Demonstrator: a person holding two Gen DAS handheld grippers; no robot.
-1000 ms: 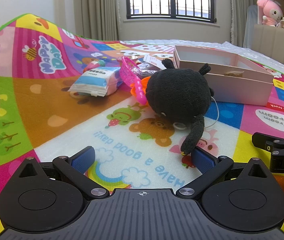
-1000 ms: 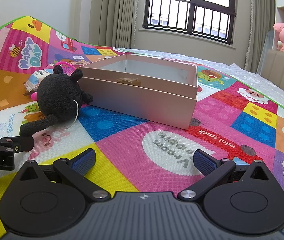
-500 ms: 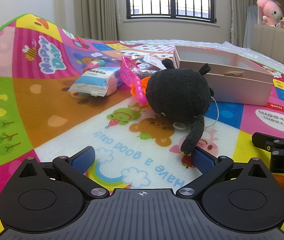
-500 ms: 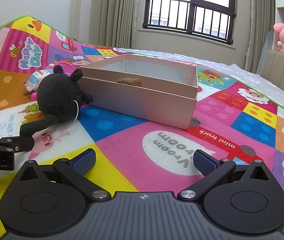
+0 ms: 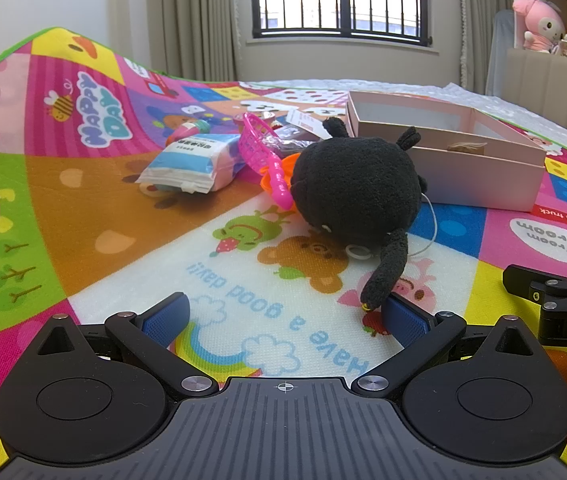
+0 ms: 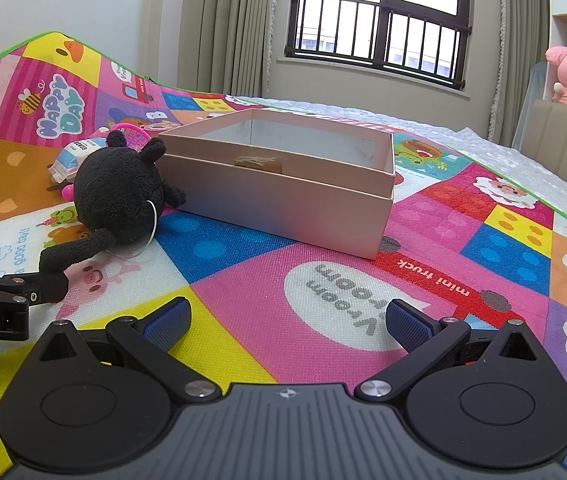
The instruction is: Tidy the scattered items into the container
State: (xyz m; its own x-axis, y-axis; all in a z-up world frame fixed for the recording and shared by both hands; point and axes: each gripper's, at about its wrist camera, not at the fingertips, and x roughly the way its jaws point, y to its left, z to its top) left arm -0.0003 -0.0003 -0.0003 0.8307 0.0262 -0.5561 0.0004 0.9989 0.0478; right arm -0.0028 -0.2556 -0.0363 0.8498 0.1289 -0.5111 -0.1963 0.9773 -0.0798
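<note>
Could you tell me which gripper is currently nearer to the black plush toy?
Left. The left gripper sits open right in front of the black plush toy, its right fingertip at the toy's long limb. The right gripper, also open, points at bare mat, the toy off to its left.

The plush (image 5: 357,184) is black. Left of it lie a magenta basket (image 5: 257,146) and a blue-and-white pack (image 5: 191,162); right, a pale pink box (image 6: 283,196). The mat (image 5: 83,208) shows bright cartoon patchwork.
</note>
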